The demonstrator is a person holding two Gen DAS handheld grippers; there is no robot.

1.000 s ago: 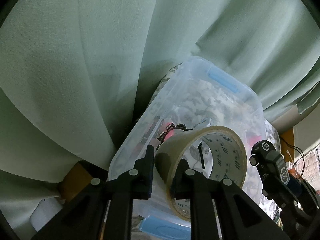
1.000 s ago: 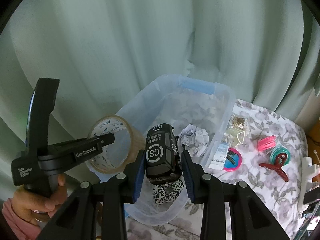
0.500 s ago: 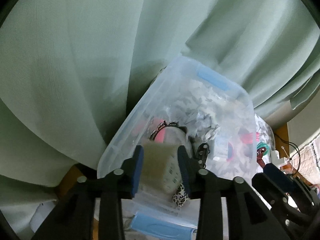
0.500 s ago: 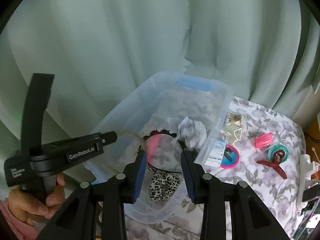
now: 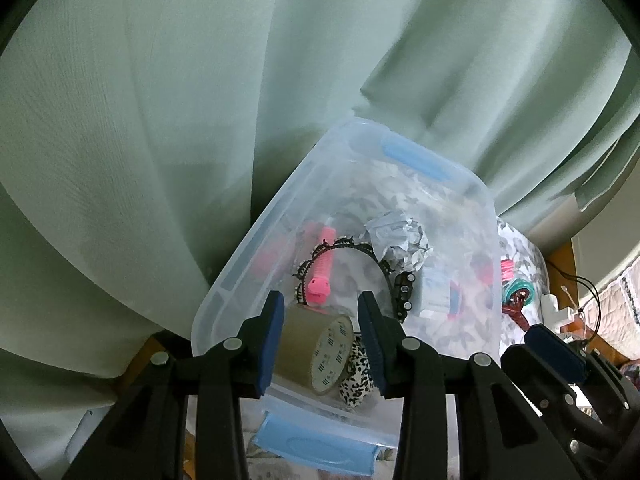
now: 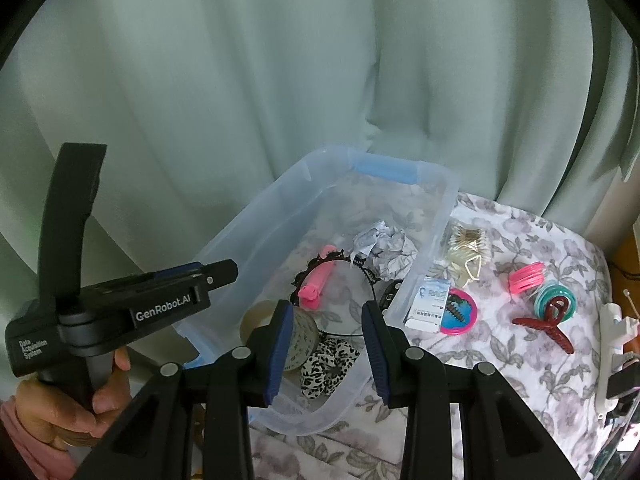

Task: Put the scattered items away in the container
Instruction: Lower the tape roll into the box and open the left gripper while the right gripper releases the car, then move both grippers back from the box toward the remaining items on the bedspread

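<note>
Brown roll of packing tape [image 5: 316,350] lies free in the clear plastic bin [image 5: 256,248], beyond the left gripper [image 5: 320,340] fingers, spread apart; right gripper [image 6: 326,344] fingers likewise gape, empty.

- The clear container [image 6: 436,216] is open at the top, so a hand-held gripper could enter from above; its far half is almost bare floor.
- Its near end is crowded — tape roll [image 5: 316,352], leopard scrunchie [image 6: 326,364], black headband [image 6: 340,258] and pink clip [image 6: 316,280].
- The green curtain [image 6: 280,80] hangs close behind the container's far and left walls.
- Small items crowd the bed's floral cloth [image 6: 500,360] just right of the container.
</note>
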